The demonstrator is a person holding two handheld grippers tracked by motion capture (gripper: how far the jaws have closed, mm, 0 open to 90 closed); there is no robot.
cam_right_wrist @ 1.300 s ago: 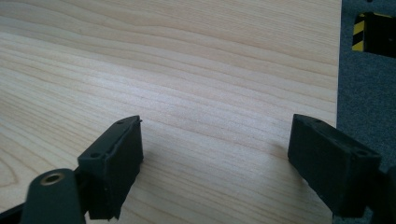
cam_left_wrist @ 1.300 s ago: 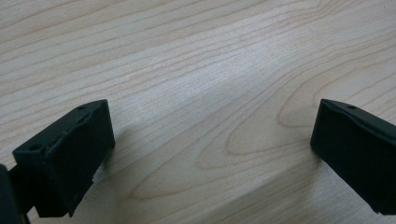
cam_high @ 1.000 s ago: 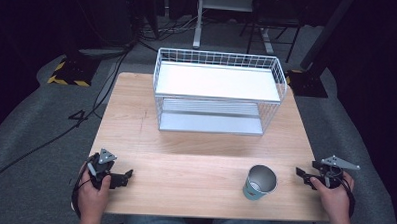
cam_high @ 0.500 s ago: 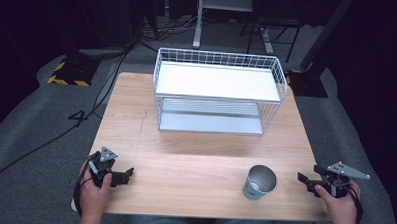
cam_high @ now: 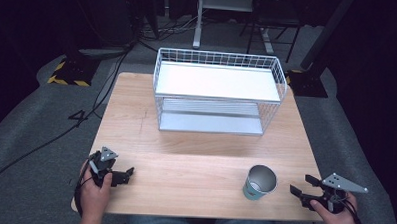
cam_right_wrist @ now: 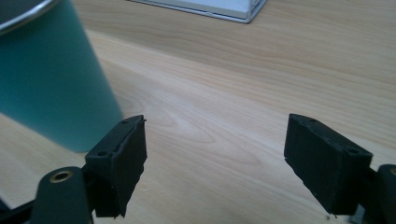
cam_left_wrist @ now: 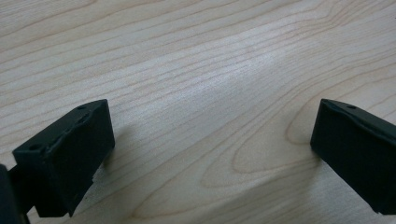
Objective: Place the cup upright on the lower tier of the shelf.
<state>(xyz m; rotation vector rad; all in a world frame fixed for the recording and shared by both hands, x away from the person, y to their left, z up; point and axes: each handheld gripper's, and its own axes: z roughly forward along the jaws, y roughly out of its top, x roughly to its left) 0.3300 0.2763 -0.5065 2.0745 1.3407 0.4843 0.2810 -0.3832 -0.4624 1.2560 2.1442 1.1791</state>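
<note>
High view: right gripper (cam_high: 300, 188), jaws wide and empty, has slid slightly back toward the table (cam_high: 195, 142) edge, teal cup (cam_high: 259, 182) upright just left of it, ungrasped; left gripper (cam_high: 127, 173) open, idle, so approach not begun.

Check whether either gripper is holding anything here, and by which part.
Nothing is held. The left gripper is open over bare table; the right gripper is open too, beside the cup but apart from it.
</note>
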